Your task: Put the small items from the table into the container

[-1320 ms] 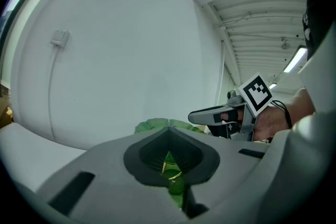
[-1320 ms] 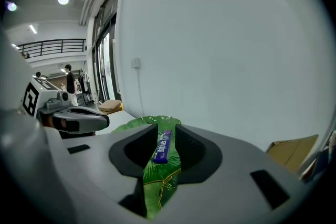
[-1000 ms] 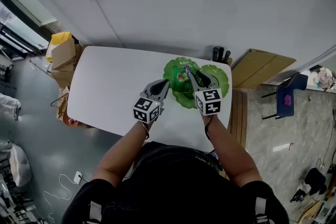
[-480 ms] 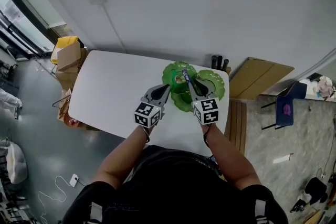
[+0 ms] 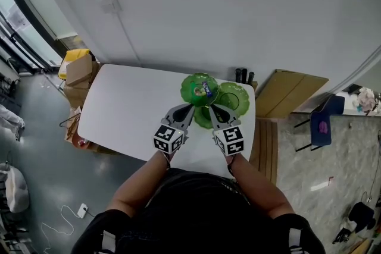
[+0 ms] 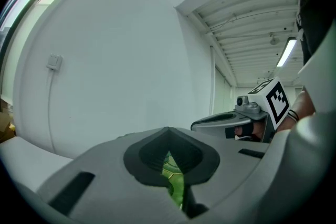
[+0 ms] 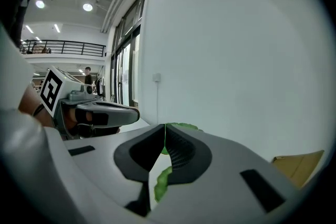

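Both grippers are shut and empty. The left gripper and right gripper sit side by side just short of the green container. The small item already lies inside, straight ahead and about equally near both

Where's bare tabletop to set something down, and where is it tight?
Bare: the whole left half of the table, from the green dishes across to the left edge. Crowded: the far right corner, with the dishes and the dark bottles.
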Action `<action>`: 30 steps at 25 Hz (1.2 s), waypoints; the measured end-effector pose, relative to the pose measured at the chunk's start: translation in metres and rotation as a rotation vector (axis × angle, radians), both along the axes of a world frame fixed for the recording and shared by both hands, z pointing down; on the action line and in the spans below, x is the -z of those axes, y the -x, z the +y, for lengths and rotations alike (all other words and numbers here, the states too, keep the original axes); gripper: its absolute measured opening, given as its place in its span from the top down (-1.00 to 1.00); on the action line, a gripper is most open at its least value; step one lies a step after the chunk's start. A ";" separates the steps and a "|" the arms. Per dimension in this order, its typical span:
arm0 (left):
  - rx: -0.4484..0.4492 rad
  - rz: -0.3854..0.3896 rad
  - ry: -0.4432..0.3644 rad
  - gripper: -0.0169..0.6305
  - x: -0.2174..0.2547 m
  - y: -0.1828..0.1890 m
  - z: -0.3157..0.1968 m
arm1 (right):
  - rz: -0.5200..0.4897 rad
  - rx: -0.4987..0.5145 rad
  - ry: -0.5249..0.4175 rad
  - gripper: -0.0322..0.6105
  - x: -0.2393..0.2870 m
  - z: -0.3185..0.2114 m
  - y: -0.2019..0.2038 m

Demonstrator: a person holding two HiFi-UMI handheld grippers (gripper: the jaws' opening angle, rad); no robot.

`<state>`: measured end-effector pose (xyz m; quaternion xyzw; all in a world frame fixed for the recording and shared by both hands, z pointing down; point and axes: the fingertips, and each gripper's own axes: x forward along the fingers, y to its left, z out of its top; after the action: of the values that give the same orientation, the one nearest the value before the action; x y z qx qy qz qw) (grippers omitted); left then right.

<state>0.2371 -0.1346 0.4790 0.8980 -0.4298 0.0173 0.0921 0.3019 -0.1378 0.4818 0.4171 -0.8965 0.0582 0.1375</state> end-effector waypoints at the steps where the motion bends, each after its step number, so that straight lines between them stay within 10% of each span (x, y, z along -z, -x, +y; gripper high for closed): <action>1: -0.003 -0.003 -0.001 0.92 0.000 -0.001 0.003 | -0.002 0.003 0.000 0.84 0.000 0.004 0.001; 17: -0.072 0.027 -0.026 0.92 0.015 0.027 0.052 | -0.031 -0.019 -0.029 0.84 0.012 0.056 0.032; 30: -0.150 0.048 -0.033 0.92 0.026 0.127 0.137 | 0.010 -0.031 -0.081 0.84 0.026 0.145 0.134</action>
<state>0.1105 0.0024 0.4527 0.9292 -0.3593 -0.0046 0.0861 0.1683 0.0076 0.4556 0.4363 -0.8909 0.0218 0.1243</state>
